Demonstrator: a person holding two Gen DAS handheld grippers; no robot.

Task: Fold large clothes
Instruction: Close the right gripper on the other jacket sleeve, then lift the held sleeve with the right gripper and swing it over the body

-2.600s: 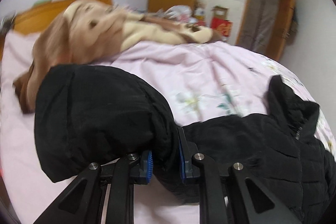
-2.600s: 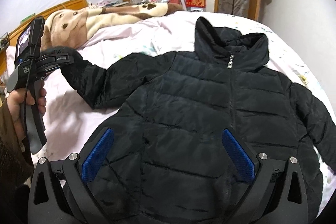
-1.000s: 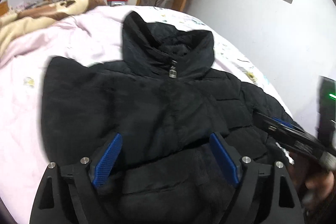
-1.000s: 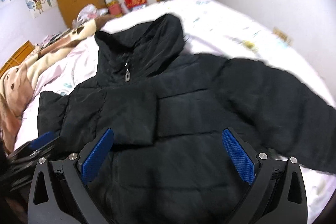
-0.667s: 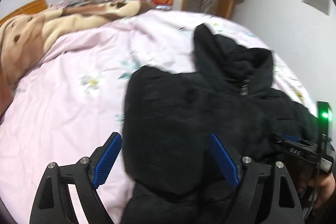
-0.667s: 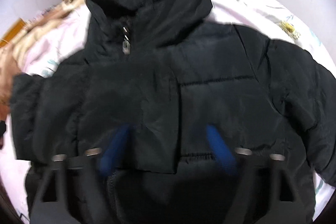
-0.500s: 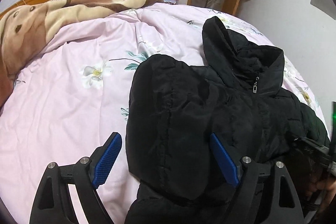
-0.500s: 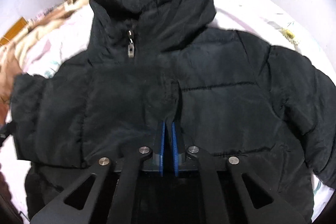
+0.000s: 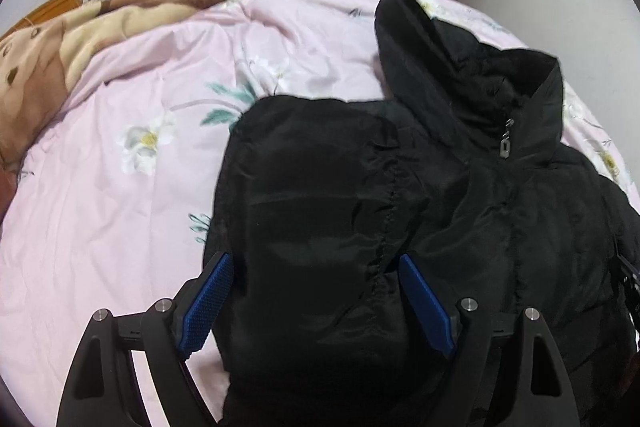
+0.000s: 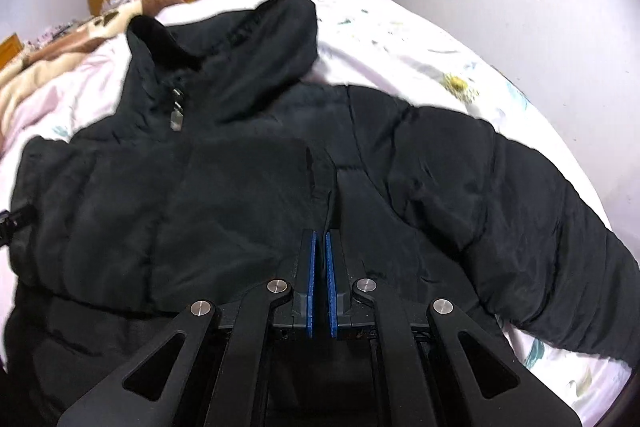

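— So, what are we handling, and where does it lie?

— On the left side, a pink floral bedsheet [image 9: 132,195] with a brown and cream plush blanket [image 9: 80,27] heaped at its far edge. Lying on the sheet is the black quilted puffer jacket [image 9: 320,219], zipped to its stand-up collar [image 9: 472,95], one sleeve already folded across the chest.

— And the left gripper [image 9: 316,303]?

— Blue pads spread wide, hanging over the folded sleeve — nothing pinched, as far as I can see.

— How will the jacket behave?

— Soft and puffy, I'd judge — light for its bulk, with a sheen that suggests a slick shell. It will likely spring back and slide off itself unless pressed flat.

— Further right?

— The right gripper [image 10: 320,259] has its pads drawn nearly together in the middle of the chest. A thin fold of fabric rises just ahead of them; whether any is caught between the pads I can't tell. The outstretched sleeve [image 10: 540,227] lies to its right, reaching toward the bed's edge.

— Where to take hold?

— At the cuff or a stitched seam, I'd say — a deep bite, since a shallow pinch on slick padding may slip.
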